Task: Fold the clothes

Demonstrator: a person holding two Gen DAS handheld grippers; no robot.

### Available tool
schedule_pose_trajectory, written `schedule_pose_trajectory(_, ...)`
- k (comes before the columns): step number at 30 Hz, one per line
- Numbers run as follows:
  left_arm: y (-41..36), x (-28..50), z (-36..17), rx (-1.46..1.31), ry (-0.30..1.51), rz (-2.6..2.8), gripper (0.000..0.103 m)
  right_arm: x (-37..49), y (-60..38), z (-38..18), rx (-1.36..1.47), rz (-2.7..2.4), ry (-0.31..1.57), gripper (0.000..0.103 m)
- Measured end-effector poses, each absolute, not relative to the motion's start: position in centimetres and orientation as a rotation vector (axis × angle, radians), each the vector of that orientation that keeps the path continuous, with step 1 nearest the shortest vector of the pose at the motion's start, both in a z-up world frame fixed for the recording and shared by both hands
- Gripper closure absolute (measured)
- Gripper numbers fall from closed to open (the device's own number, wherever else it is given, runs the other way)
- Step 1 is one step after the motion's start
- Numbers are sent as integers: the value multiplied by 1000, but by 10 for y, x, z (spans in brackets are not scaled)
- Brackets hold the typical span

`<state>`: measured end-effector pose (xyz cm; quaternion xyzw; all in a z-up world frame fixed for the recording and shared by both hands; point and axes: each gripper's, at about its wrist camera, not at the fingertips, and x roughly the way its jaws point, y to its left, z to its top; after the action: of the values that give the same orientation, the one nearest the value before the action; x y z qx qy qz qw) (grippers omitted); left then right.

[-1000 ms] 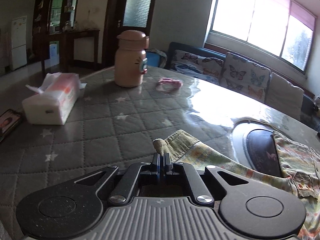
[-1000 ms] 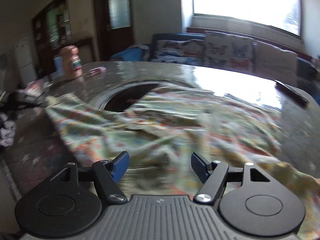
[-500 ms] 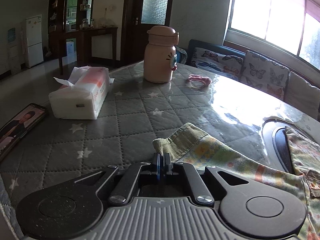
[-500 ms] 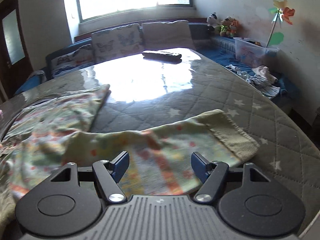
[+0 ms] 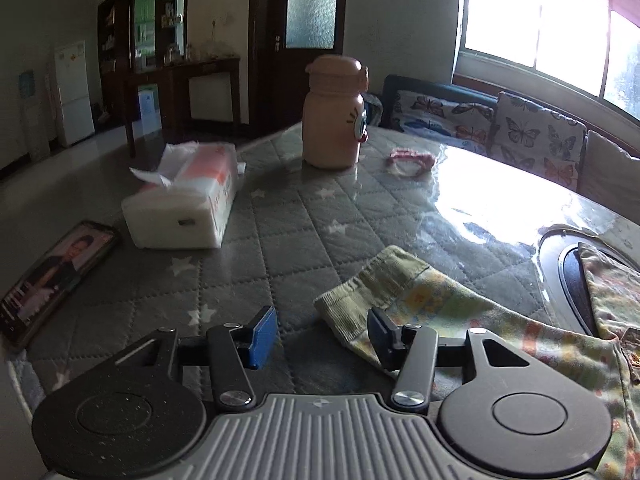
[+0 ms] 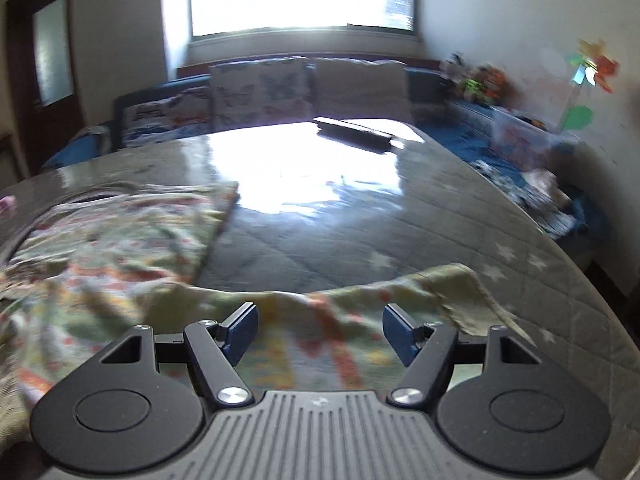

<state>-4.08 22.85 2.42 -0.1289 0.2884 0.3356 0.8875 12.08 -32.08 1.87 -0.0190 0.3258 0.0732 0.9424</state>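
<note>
Floral-patterned pale green fabric garment lies spread on the grey quilted star-print bench, and everything else is placed here relative to it. In the left wrist view its ribbed olive cuff rests flat on the bench, at the end of a sleeve that runs off to the right toward the rest of the cloth. The left gripper sits just at that cuff with its blue-padded fingers spread wide; the right-hand pad overlaps the cuff's near edge, the left-hand pad is over bare quilting, and nothing is pinched between them.

Beyond the cuff, well apart, stand a white and orange soft tissue pack, a peach-coloured plastic lidded flask and a small pink looped hair band. A dark-framed phone showing a portrait lies to the far left of the cuff, near the bench edge. A round dark recessed plate in the bench is partly covered by the garment's body.

In the right wrist view, which is blurred, the right gripper hovers over the garment's other sleeve with fingers wide apart and holding nothing. The main body of the garment lies to the left of that sleeve. A dark flat remote-like bar rests far beyond it, in the window glare.
</note>
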Motion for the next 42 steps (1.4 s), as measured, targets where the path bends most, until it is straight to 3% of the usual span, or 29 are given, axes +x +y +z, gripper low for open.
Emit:
schedule_pose_trajectory(4,219,-42,35,-245,570,668,30,117,-279,26,-94,314,655,32)
schedule_pose_trajectory(8,196,-32,43,-194,556,590,20,118,-235,24,-146,436,655,32)
schedule_pose_trajectory(24,61,40,25,58,620,121,18,79,-174,7,-324,664,701,32)
schedule_pose_trajectory(42,3,-3,0,321,543,-3,14,41,-181,10,-308,706,689,28)
